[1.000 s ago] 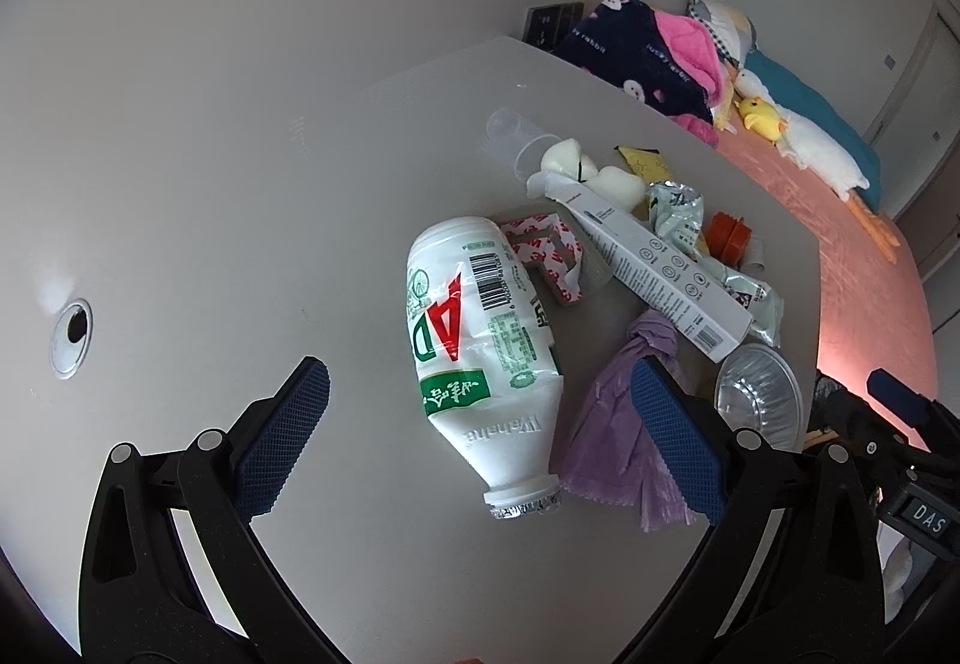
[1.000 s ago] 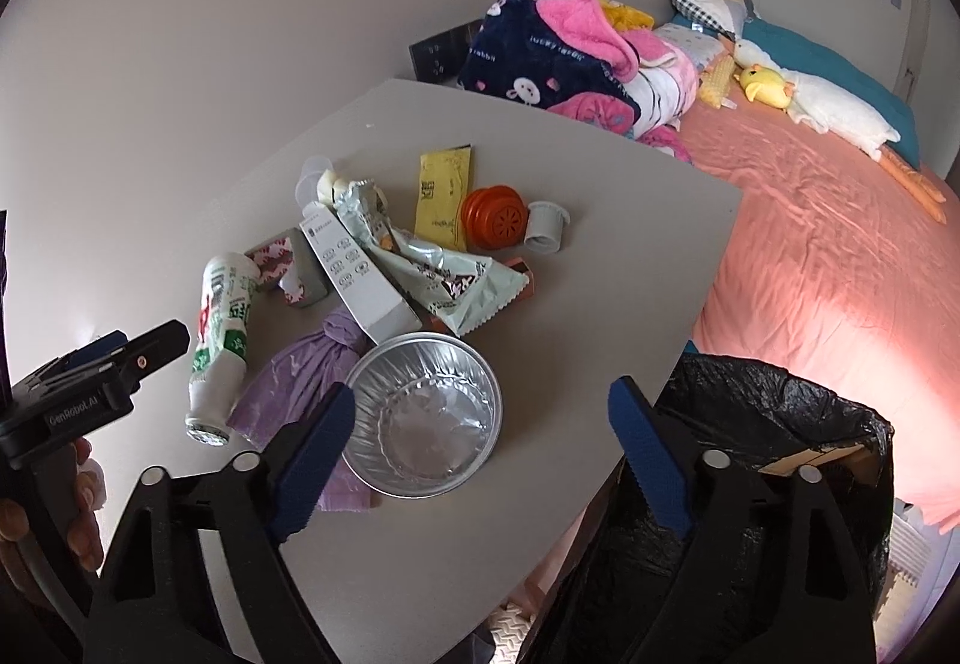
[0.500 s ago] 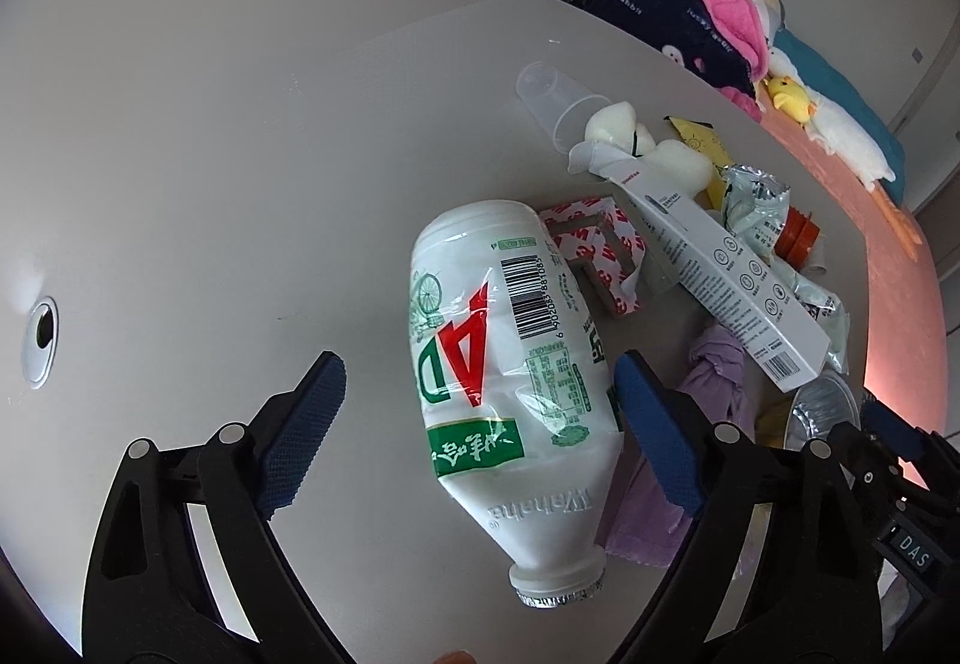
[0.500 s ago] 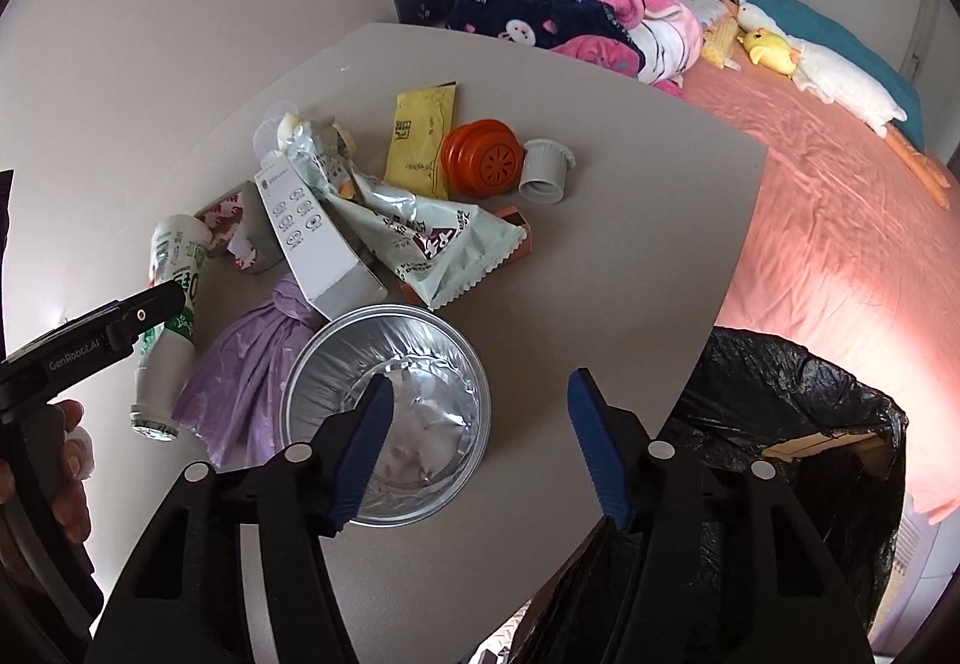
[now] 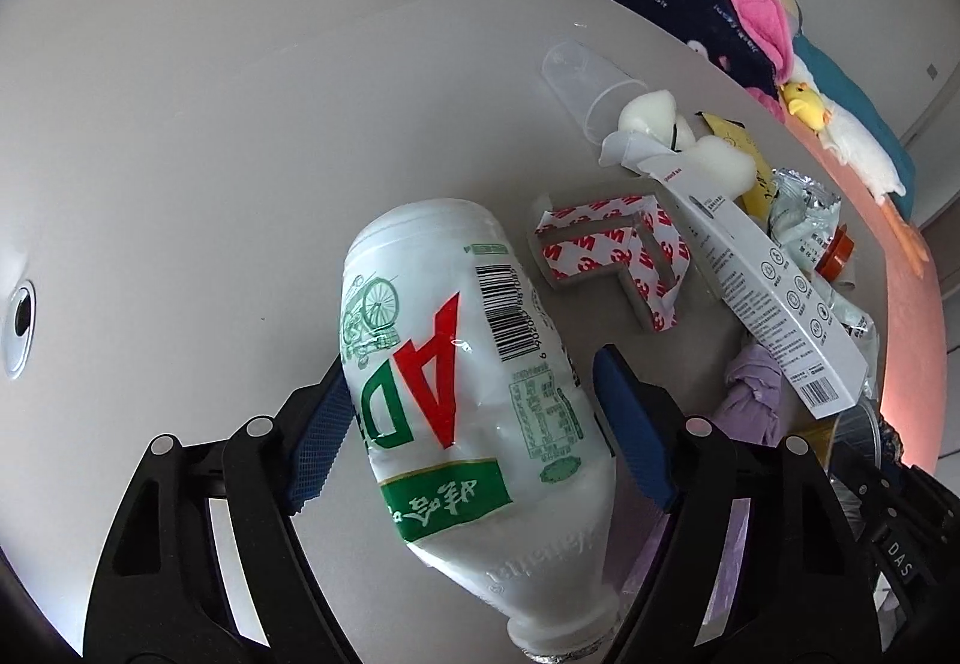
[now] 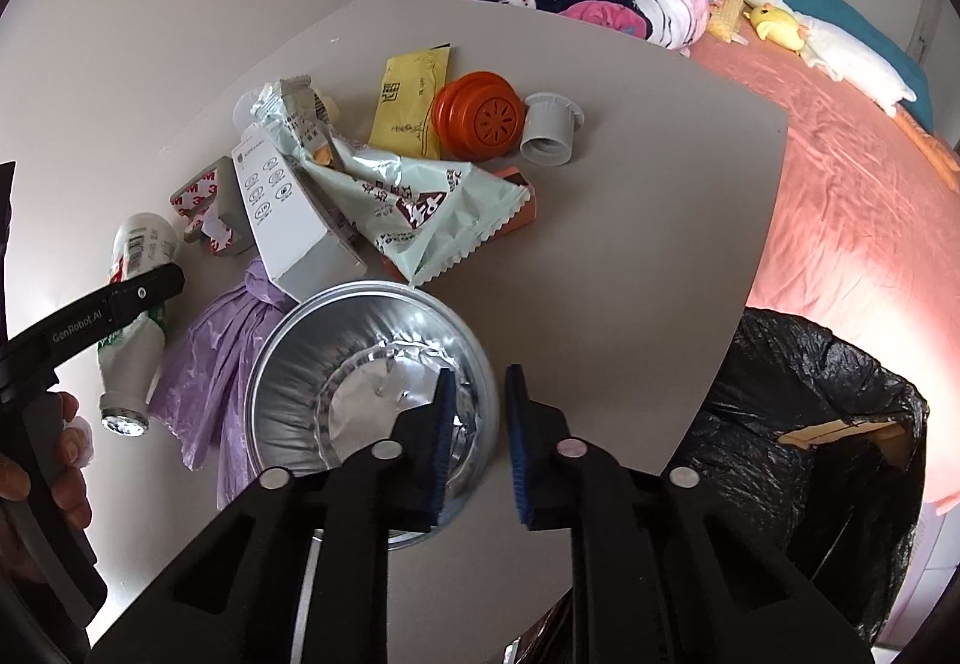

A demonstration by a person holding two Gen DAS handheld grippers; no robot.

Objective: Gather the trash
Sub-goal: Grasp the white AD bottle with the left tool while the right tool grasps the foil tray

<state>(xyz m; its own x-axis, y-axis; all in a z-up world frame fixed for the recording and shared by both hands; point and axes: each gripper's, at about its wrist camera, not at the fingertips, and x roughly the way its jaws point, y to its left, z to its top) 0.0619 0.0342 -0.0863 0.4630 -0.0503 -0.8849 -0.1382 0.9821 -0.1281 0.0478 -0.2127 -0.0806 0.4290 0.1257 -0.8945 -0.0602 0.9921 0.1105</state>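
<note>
A white "AD" milk bottle (image 5: 468, 382) lies on the grey table (image 5: 240, 153), neck toward me. My left gripper (image 5: 474, 424) straddles its body, the blue pads close against both sides. The bottle also shows in the right wrist view (image 6: 135, 304). My right gripper (image 6: 477, 424) has narrowed onto the near right rim of a foil bowl (image 6: 360, 346), one pad inside and one outside. A black trash bag (image 6: 828, 424) stands open by the table's right edge.
A pile of trash lies on the table: a purple plastic bag (image 6: 222, 340), a long white box (image 6: 282, 220), a green snack wrapper (image 6: 408, 196), a yellow sachet (image 6: 408, 105), an orange lid (image 6: 480, 117), a grey cap (image 6: 549, 126), a red-white tape piece (image 5: 618, 256), a clear cup (image 5: 588, 81). A bed (image 6: 852, 172) stands behind.
My left gripper moved forward over the bottle and its jaws narrowed around it. My right gripper moved down to the foil bowl and closed over its rim.
</note>
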